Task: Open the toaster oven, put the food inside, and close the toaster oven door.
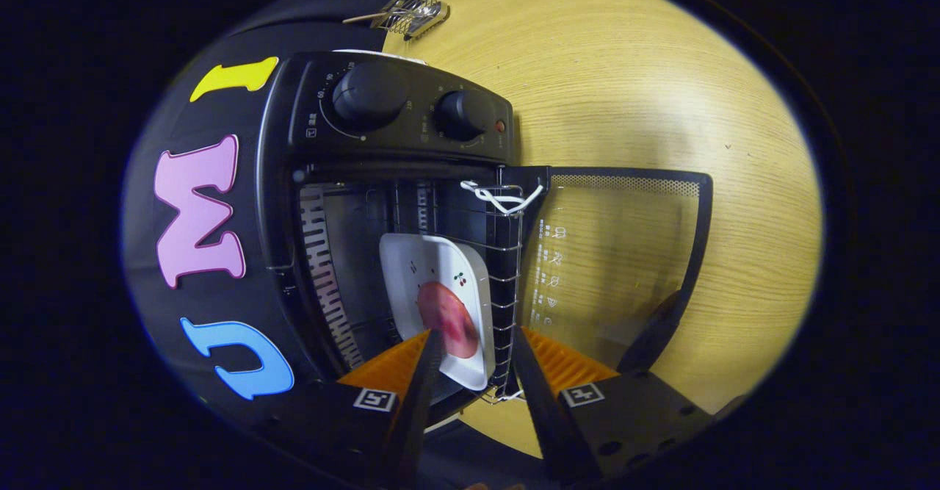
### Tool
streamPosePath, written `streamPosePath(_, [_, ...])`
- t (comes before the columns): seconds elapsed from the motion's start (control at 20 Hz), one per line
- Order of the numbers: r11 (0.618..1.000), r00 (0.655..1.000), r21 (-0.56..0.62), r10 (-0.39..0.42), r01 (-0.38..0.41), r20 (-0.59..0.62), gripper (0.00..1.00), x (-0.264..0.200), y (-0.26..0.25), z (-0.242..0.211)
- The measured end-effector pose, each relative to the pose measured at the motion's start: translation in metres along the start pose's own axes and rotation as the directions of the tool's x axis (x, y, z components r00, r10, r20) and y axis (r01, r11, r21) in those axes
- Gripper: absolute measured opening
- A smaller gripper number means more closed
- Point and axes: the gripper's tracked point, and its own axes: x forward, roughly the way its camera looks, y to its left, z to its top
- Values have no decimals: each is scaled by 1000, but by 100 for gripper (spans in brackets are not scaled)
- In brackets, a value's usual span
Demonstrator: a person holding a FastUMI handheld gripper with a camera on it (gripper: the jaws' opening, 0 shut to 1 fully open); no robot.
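Toaster oven (382, 181) door (617, 255) open; plate (440, 306) with food (448, 317) on the rack (507, 269). Gripper (477, 343) jaws apart around the plate's near edge, apparently not clamping; closing the door remains

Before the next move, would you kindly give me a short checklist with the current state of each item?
1. Toaster oven door fully open: ok, it lies flat out over the wooden table.
2. Plate with the food inside the oven on the wire rack: ok.
3. Gripper released from the plate: cannot tell; the jaws are apart, one close to the plate's rim.
4. Plate pushed in far enough for the door to shut: cannot tell.
5. Retreat path over the door: ok.
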Motion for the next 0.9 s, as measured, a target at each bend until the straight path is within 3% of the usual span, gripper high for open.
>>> streamPosePath(0.05, [1000, 1000, -10, 2, -3, -15, 75, -6, -1, 0])
streamPosePath(0.1, [1000, 1000, -30, 6, -7, -21, 98, -11, -1, 0])
streamPosePath(0.3, [985, 998, -167, 31, -40, -56, 99, -41, -3, 1])
streamPosePath(0.45, [950, 990, -302, 43, -83, -135, 99, -70, -4, -11])
streamPosePath(0.7, [809, 986, -576, 28, -119, -164, 99, -116, -12, -19])
streamPosePath(0.8, [712, 990, -694, 6, -104, -142, 99, -128, -19, -17])
streamPosePath(0.9, [584, 993, -807, -24, -83, -120, 99, -136, -29, -19])
